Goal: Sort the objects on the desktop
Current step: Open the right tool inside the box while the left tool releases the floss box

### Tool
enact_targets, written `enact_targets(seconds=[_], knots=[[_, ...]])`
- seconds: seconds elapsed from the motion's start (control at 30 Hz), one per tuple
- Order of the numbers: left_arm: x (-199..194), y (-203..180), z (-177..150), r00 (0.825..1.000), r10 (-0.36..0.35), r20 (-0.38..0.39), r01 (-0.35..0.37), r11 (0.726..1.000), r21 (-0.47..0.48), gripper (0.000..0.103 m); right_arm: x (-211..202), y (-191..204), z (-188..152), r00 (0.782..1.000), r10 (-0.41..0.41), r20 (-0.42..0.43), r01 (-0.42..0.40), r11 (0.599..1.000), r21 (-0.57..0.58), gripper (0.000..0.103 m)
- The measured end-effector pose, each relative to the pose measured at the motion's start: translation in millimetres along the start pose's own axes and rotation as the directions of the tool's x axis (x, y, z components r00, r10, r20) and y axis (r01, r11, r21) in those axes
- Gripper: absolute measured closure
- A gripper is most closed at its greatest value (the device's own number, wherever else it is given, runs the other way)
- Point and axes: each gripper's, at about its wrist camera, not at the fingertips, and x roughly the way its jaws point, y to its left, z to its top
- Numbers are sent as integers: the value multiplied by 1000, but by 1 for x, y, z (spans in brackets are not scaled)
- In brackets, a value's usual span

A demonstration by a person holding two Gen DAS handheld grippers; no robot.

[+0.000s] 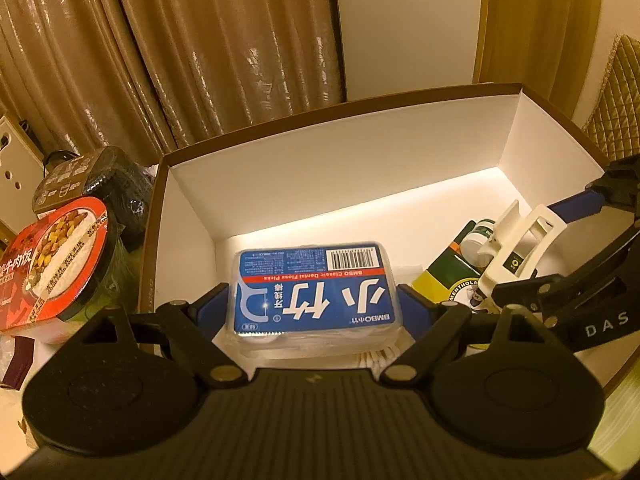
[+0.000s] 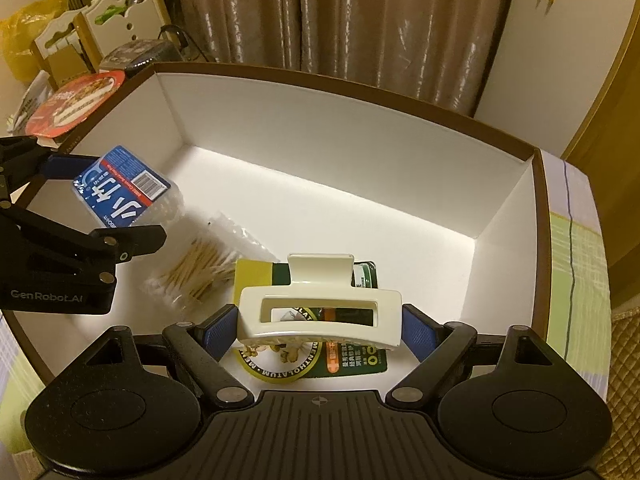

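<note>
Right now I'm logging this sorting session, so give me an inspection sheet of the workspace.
Surface: large white-lined box with brown rim.
Job's things: dental floss picks box and white hair claw clip held over the box; cotton swabs bag and Mentholatum package lying inside.
Clutter: instant rice bowl and dark packaged item outside, left of the box.
Grippers: left tool shut on the floss box; right tool shut on the clip.
Cables: nothing seen clearly.
Surroundings: brown curtains, white wall.
</note>
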Motion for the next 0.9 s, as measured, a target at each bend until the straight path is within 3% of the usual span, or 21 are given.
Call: enact_targets(seconds=[0.07, 0.6, 0.7, 0.9], knots=[[-2, 1, 1, 1000, 1, 5, -1, 1000, -2, 13, 1, 1, 1, 1000, -3, -3, 3, 1000, -9, 18], [-19, 4, 3, 1000, 10, 29, -9, 1000, -17, 13, -10, 7, -1, 999, -6, 46, 8, 999, -37, 18], [-25, 4, 2, 999, 10, 37, -9, 1000, -22, 13, -17, 8, 0, 997, -17, 74, 20, 999, -45, 18], [-44, 8, 0, 998, 14, 62, -11, 999, -42, 6, -47, 7, -3, 978, -28, 208, 32, 999, -16, 18]])
